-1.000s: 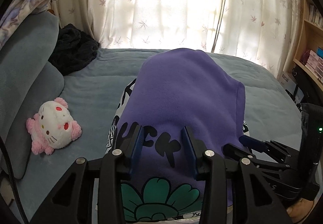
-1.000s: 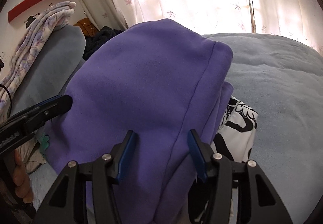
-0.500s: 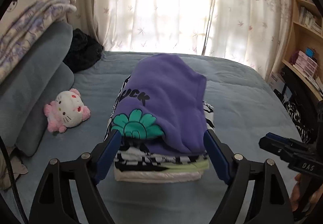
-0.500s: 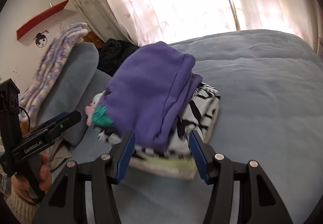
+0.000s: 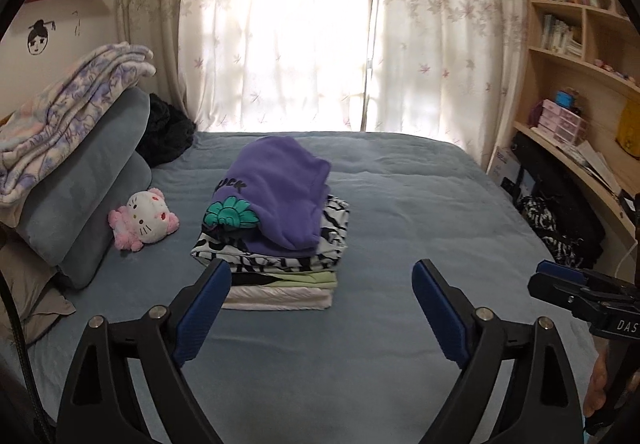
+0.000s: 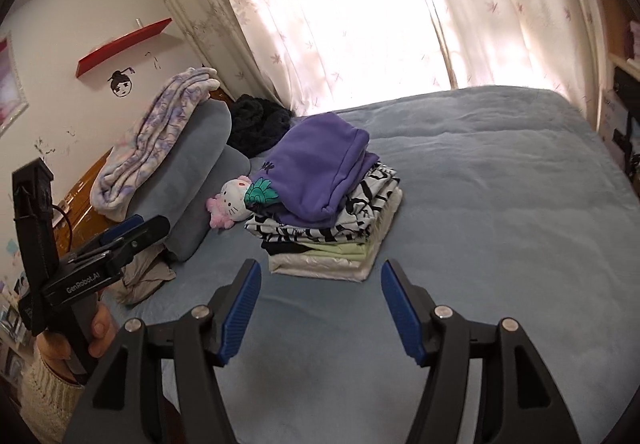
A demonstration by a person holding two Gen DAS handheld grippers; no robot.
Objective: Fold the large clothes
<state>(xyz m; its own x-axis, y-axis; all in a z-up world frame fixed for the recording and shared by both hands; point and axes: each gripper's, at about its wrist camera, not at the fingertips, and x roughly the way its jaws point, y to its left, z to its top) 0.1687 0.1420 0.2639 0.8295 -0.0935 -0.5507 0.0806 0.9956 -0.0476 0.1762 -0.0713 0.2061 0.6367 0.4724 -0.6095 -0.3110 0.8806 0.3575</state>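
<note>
A folded purple sweatshirt (image 5: 280, 188) sits on top of a neat stack of folded clothes (image 5: 280, 276) in the middle of the blue bed (image 5: 420, 212), with a pink-and-white plush cat (image 5: 144, 220) lying just to its left against the grey pillows (image 5: 92, 180). Both the left gripper (image 5: 320, 304) and the right gripper (image 6: 318, 304) hover short of the stack, fingers spread wide and holding nothing.

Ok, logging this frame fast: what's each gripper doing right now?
Left gripper: open, empty, back from the folded clothes stack.
Right gripper: open, empty.
</note>
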